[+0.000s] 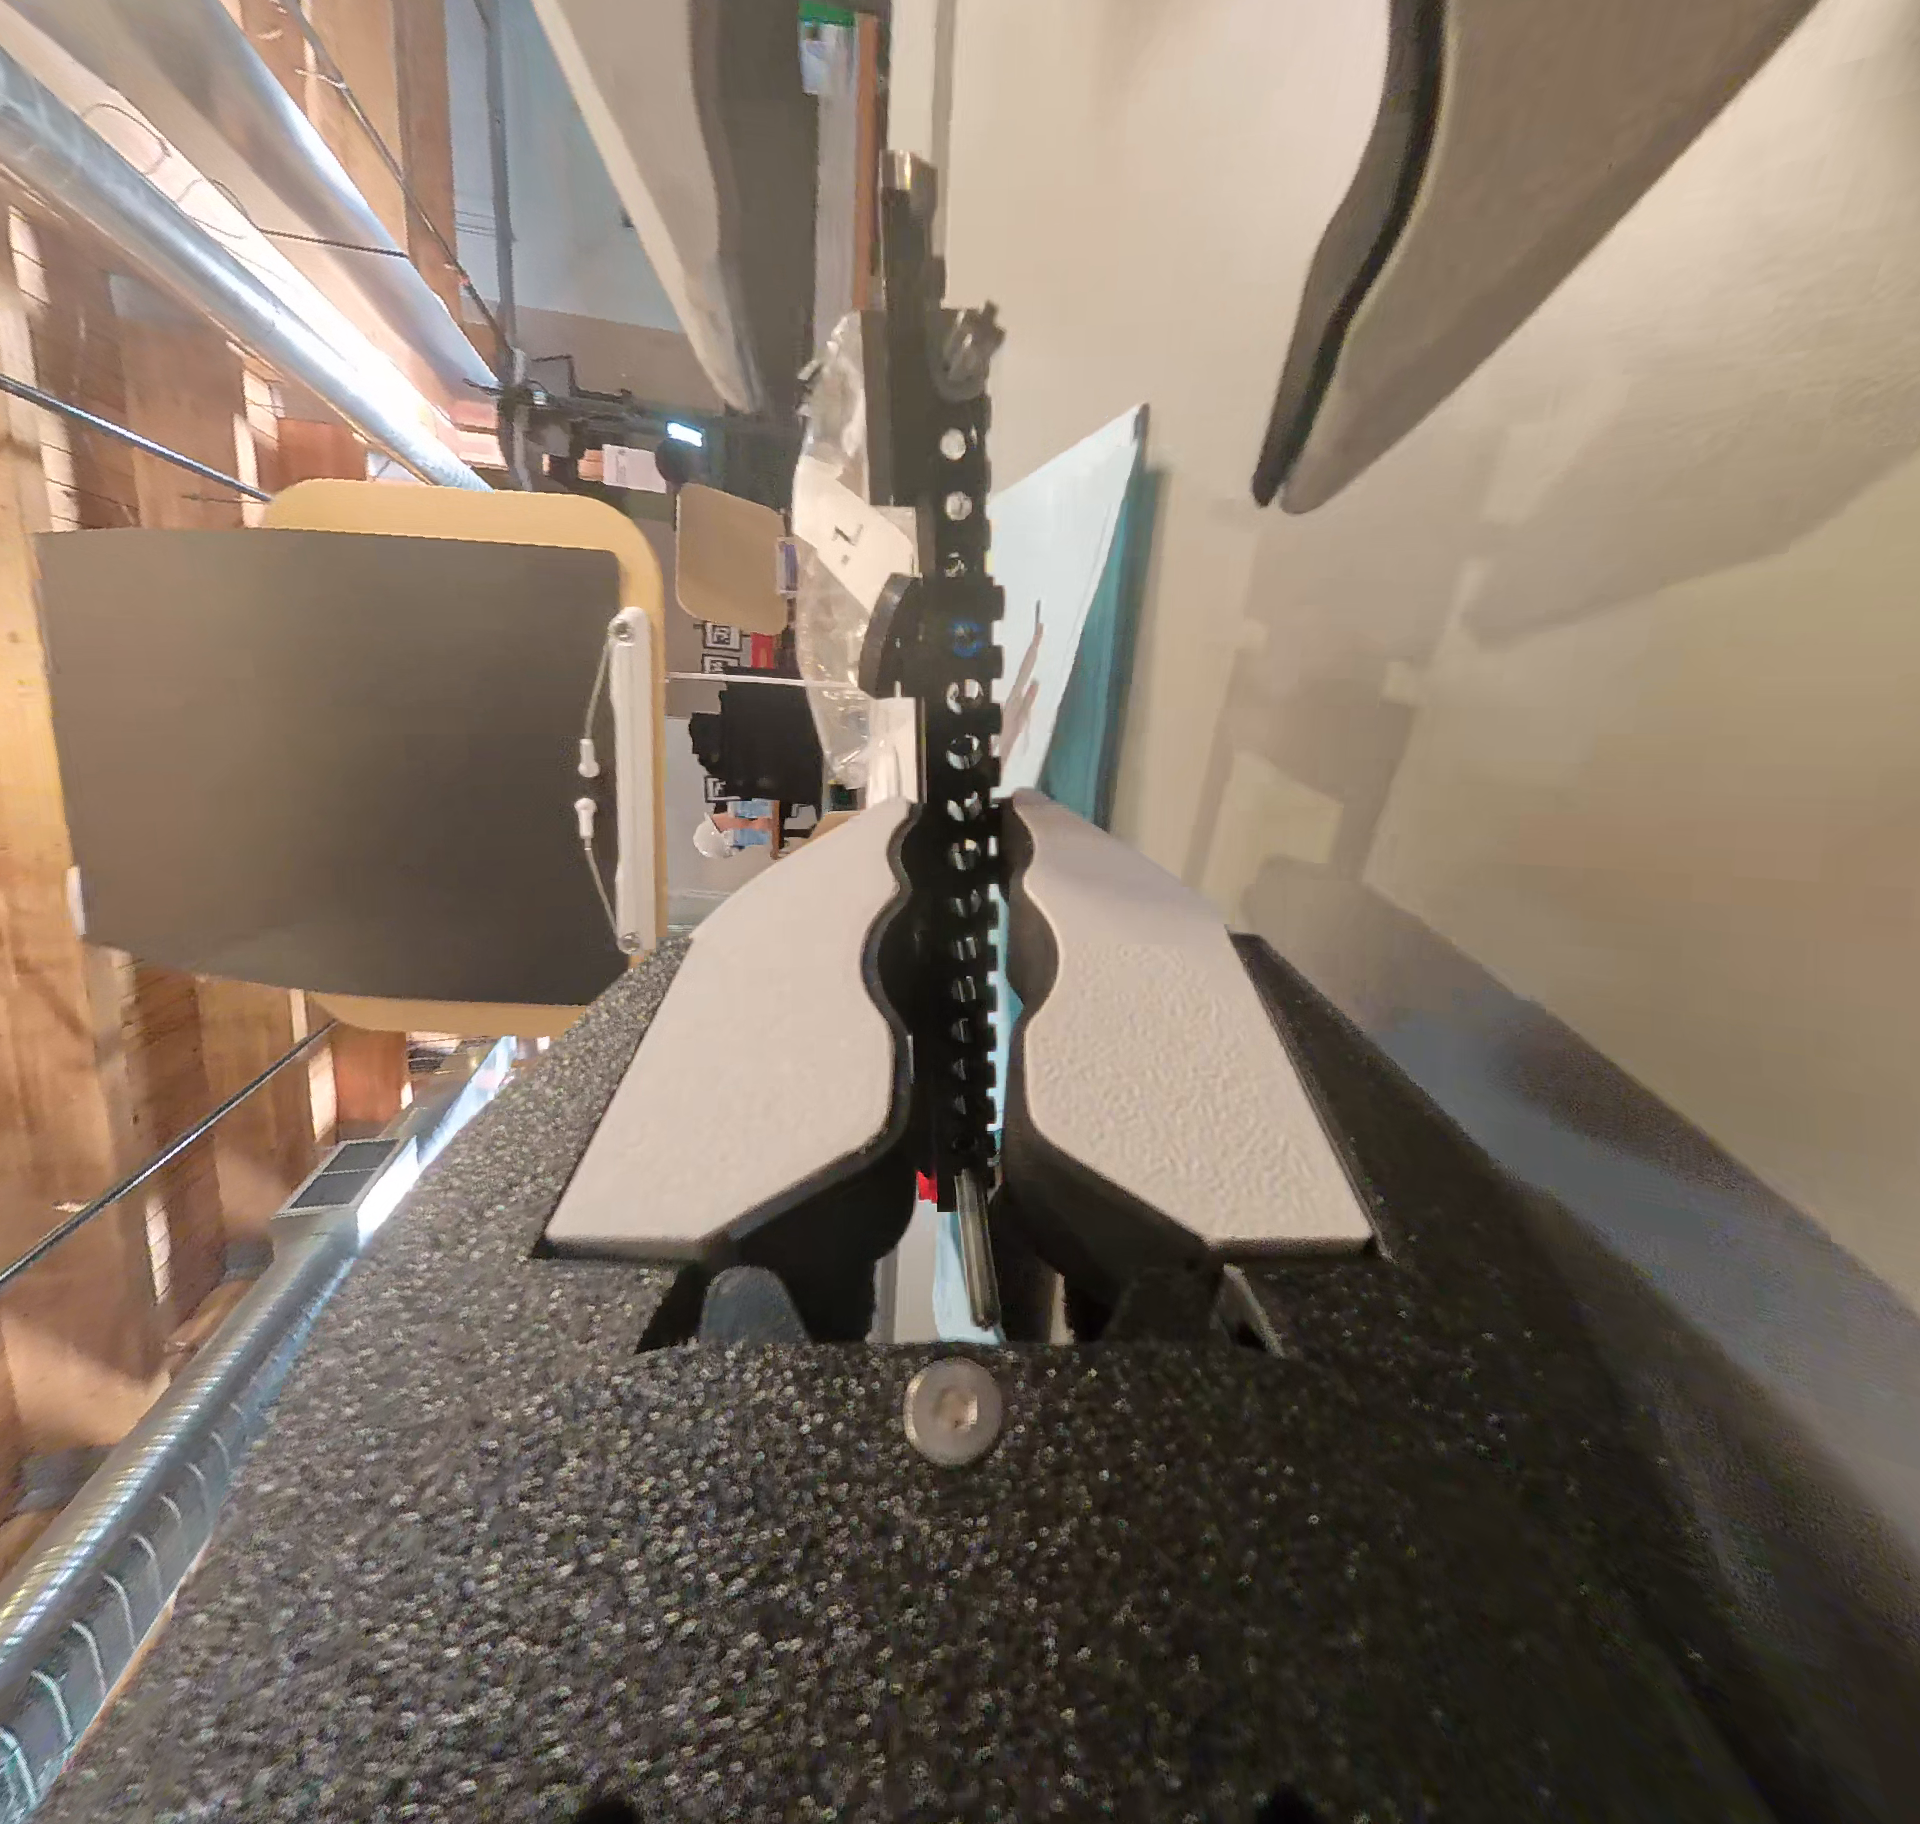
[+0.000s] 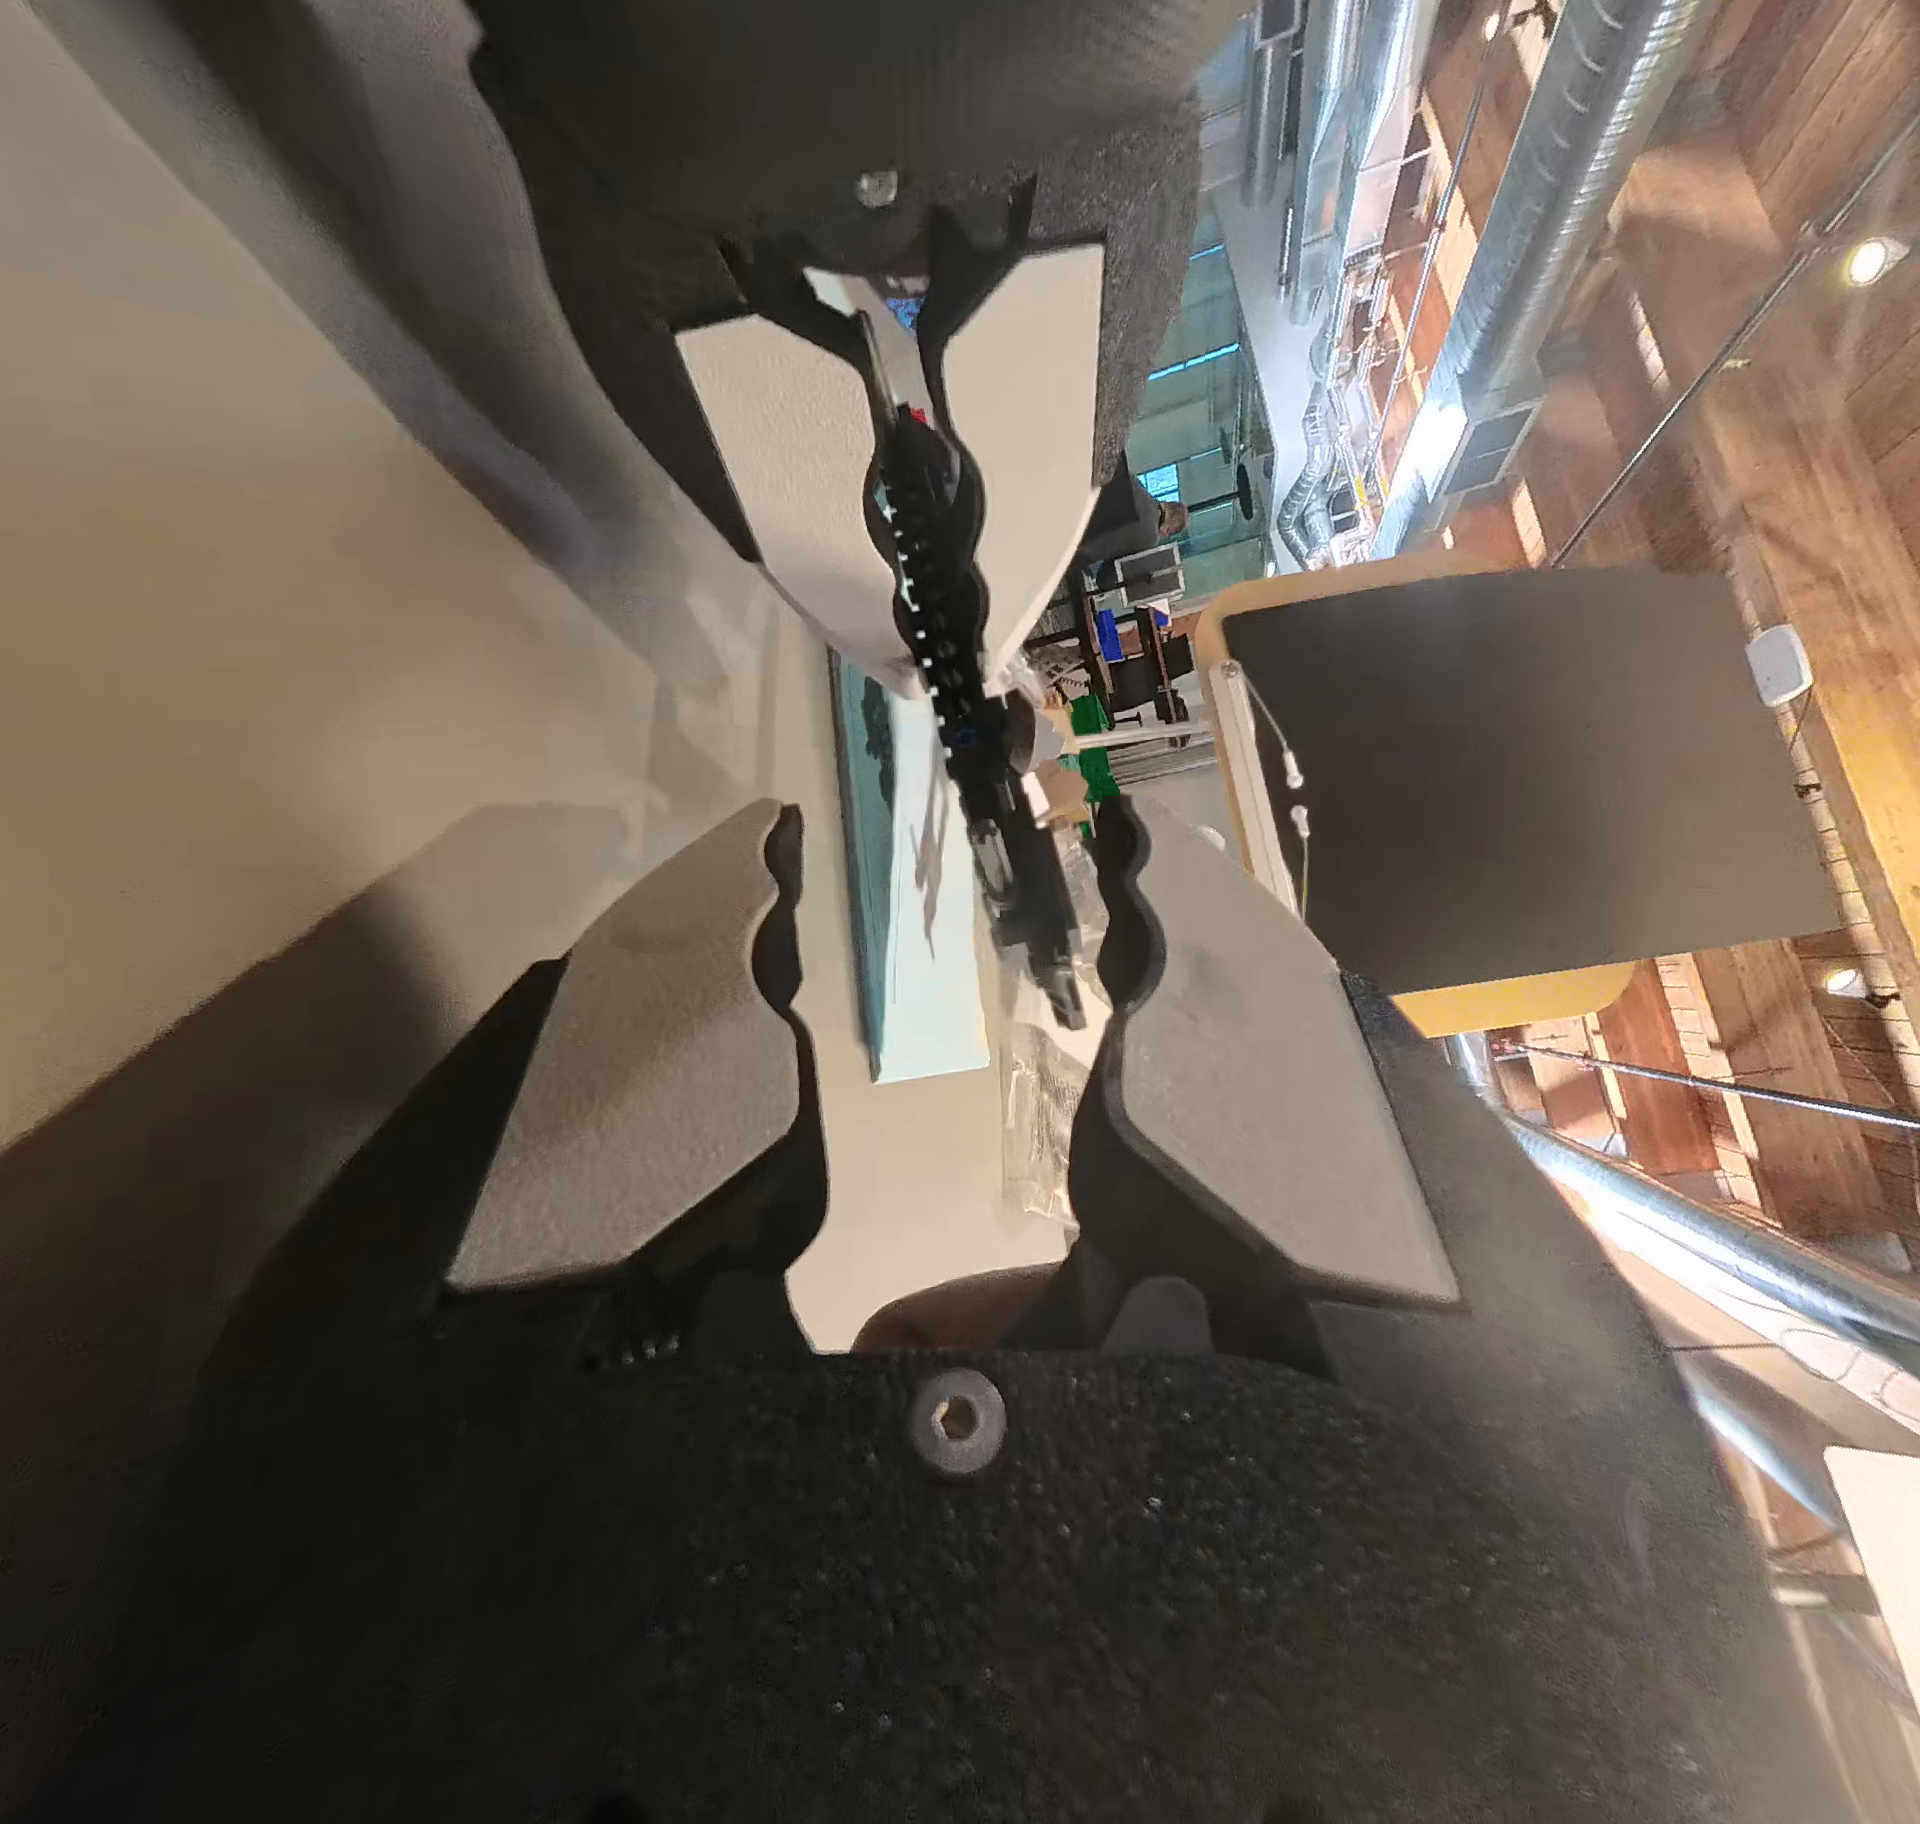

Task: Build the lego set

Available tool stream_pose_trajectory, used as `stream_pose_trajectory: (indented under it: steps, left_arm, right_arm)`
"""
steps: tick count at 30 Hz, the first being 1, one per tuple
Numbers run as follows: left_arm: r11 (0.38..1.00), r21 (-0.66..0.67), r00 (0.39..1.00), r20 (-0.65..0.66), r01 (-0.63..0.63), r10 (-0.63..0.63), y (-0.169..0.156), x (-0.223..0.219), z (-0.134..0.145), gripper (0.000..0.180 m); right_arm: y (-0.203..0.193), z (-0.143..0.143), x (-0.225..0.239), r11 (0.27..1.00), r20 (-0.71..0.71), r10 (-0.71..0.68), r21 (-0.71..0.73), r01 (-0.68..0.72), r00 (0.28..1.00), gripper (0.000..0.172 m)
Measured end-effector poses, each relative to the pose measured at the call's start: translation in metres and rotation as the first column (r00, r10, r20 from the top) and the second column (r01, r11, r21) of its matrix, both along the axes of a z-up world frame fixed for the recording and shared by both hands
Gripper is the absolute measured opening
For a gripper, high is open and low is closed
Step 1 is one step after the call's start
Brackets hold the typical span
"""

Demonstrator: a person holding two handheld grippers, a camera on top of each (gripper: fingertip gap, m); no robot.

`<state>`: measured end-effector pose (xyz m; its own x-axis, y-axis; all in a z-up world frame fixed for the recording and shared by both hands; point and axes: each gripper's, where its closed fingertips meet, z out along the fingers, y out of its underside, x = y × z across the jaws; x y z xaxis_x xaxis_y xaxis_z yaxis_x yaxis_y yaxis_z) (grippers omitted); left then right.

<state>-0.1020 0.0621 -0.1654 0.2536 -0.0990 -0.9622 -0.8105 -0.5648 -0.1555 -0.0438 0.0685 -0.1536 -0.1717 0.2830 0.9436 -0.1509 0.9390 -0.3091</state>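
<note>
Left tongs [image 1: 954, 839] clamped narrow on a long black toothed plastic beam with round holes [image 1: 961, 694], pads pressed to both flanks, far end jutting out past the tips.

Right tongs [image 2: 951, 901] spread wide, holding nothing; beam tip [image 2: 1044, 953] between the pads, apart from both.

Pale bench [image 2: 260, 548] to one side, with a teal-edged white sheet [image 2: 914, 995] and clear plastic bags [image 2: 1034, 1130] on it.

Judgement: keep left clamp steady, square right pads to the beam's flat sides, centre before closing, avoid the toothed edge.
</note>
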Motion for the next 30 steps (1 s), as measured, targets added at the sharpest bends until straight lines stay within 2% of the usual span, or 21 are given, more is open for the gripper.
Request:
stream_pose_trajectory:
  steps: [5,9,13,17,22,26,30]
  left_arm:
    - [1.0,0.02,0.999,-0.033,-0.003,0.003,-0.009,0.002,0.012,0.012]
    - [1.0,0.014,0.996,-0.091,0.003,-0.002,-0.011,0.002,0.015,0.012]
    - [1.0,0.003,0.993,-0.116,0.024,-0.023,-0.011,0.006,0.016,0.012]
    - [0.999,-0.008,0.992,-0.12,0.035,-0.036,-0.011,0.009,0.013,0.012]
    - [1.0,0.008,0.99,-0.14,0.025,-0.023,-0.012,0.006,0.017,0.012]
    - [1.0,0.029,0.989,-0.15,0.009,-0.005,-0.013,0.002,0.02,0.012]
    - [0.999,0.04,0.988,-0.157,0.013,-0.006,-0.012,0.004,0.022,0.012]
  right_arm:
    - [-0.012,0.023,0.01,0.993,0.021,0.005,-0.119,-0.002,1.0,0.058]
    - [-0.017,0.018,0.006,0.991,0.189,-0.002,-0.133,0.028,0.982,0.06]
    - [-0.021,0.018,0.001,0.988,0.351,0.019,-0.15,0.037,0.936,0.044]
    - [-0.026,0.031,0.0,0.948,0.529,0.105,-0.309,0.076,0.842,0.036]
    - [-0.026,0.037,-0.005,0.907,0.693,0.164,-0.385,0.168,0.702,0.027]
    - [-0.022,0.031,-0.014,0.898,0.776,0.128,-0.355,0.26,0.618,0.027]
    - [-0.018,0.025,-0.02,0.911,0.812,0.074,-0.291,0.292,0.579,0.024]
